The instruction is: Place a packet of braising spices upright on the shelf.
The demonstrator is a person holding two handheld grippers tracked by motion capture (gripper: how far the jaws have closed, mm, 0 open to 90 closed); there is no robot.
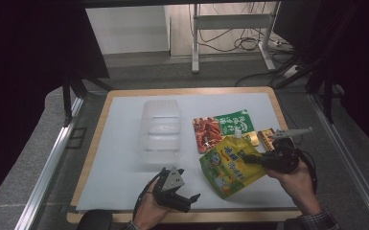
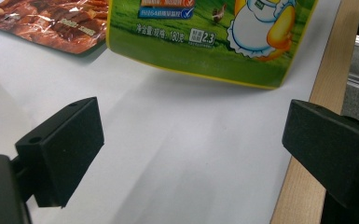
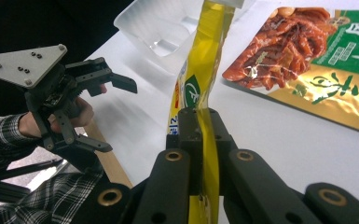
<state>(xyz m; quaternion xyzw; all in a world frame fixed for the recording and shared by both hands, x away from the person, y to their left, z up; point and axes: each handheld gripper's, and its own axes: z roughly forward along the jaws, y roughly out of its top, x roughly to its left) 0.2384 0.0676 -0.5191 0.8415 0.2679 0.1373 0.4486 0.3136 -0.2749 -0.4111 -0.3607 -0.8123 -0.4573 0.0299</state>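
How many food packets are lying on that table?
3: a yellow-green spouted pouch pinched in the right tool, a red-and-green snack packet behind it, and a small dark packet at right, partly hidden.

place: lab | cues: white-topped table; aluminium frame rail; floor cables; black curtains

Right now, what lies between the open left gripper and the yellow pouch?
Bare white tabletop separates the left gripper from the yellow pouch, seen in the left gripper view.
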